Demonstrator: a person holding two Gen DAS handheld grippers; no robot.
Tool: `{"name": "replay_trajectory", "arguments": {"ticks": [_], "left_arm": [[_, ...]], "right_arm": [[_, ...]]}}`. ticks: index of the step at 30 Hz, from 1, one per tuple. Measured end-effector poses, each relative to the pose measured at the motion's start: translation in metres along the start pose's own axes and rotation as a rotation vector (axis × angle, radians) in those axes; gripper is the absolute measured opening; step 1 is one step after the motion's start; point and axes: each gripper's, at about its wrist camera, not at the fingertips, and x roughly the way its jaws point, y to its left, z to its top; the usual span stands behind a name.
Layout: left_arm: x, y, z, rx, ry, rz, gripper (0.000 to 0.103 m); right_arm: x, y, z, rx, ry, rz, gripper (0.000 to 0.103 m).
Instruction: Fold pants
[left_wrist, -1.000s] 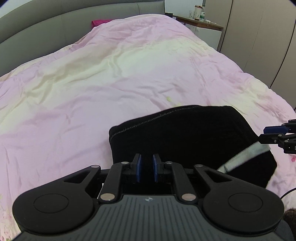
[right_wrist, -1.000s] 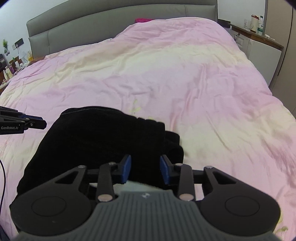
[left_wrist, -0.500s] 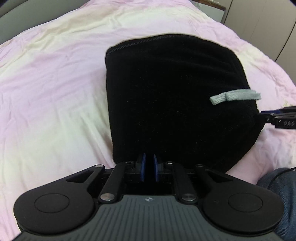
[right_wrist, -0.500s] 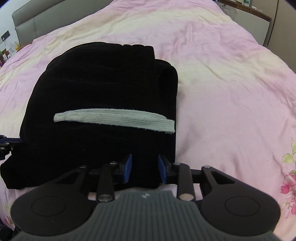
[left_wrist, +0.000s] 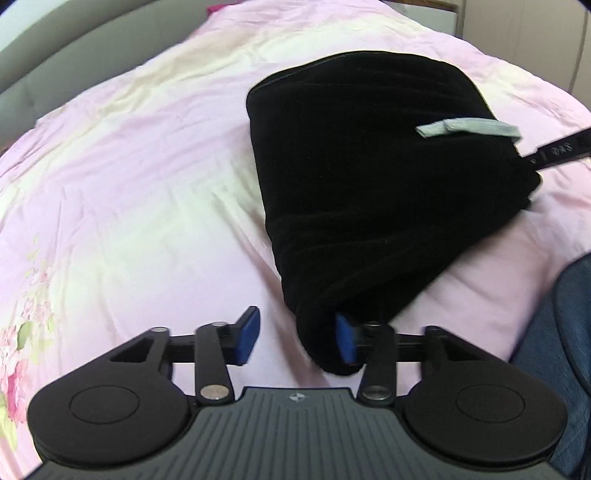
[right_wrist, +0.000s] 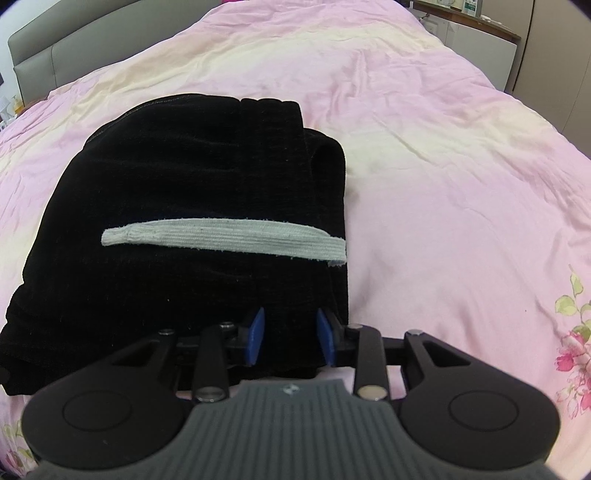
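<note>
The black pants (left_wrist: 369, 166) lie folded into a thick bundle on the pink duvet (left_wrist: 129, 184). A pale grey ribbed strip (right_wrist: 221, 238) lies across their top. My left gripper (left_wrist: 297, 339) sits at the bundle's near left corner with its jaws opening. That corner of cloth lies against the right pad (left_wrist: 345, 341), while the left pad (left_wrist: 247, 334) stands clear over bare duvet. My right gripper (right_wrist: 290, 338) is at the near right edge of the pants (right_wrist: 184, 184), and black cloth fills the gap between its blue pads. Its fingers (left_wrist: 554, 149) show at the right edge of the left wrist view.
The bed's grey headboard (right_wrist: 55, 55) runs along the back. A nightstand (right_wrist: 472, 18) with bottles and wardrobe doors (right_wrist: 554, 55) stand at the far right. A person's leg in blue jeans (left_wrist: 569, 332) is at the bed's near edge. Bare duvet (right_wrist: 461, 184) spreads around the pants.
The pants came down from the air onto the duvet. My left gripper's jaws, shut on the cloth before, have spread apart and let go. The right gripper has kept its hold.
</note>
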Motion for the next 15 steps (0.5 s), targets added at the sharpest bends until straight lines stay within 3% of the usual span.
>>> {"name": "replay_trajectory", "arguments": {"ticks": [1,2,4,7,10,15], "left_arm": [[0.0,-0.004,0.0,-0.001,-0.007,-0.017,0.015],[-0.002,-0.012,-0.001,0.029,-0.009,0.006,0.014],[-0.011,-0.03,-0.009,0.194,-0.055,0.073,0.012],[-0.006,-0.051,-0.033,0.46,-0.045,0.152,0.011],[0.002,-0.067,-0.057,0.68,-0.066,0.201,0.011],[0.006,-0.068,-0.062,0.723,-0.048,0.186,0.01]], "right_arm": [[-0.001,0.0,-0.001,0.007,-0.006,-0.003,0.029],[-0.002,0.001,-0.003,0.014,-0.011,-0.007,0.029],[-0.011,0.004,-0.003,0.012,-0.037,-0.021,0.029],[-0.029,0.009,-0.006,-0.01,-0.091,-0.014,0.031],[-0.022,0.013,-0.009,-0.035,-0.065,-0.018,0.033],[-0.016,0.005,-0.008,0.005,-0.046,-0.001,0.036]]}}
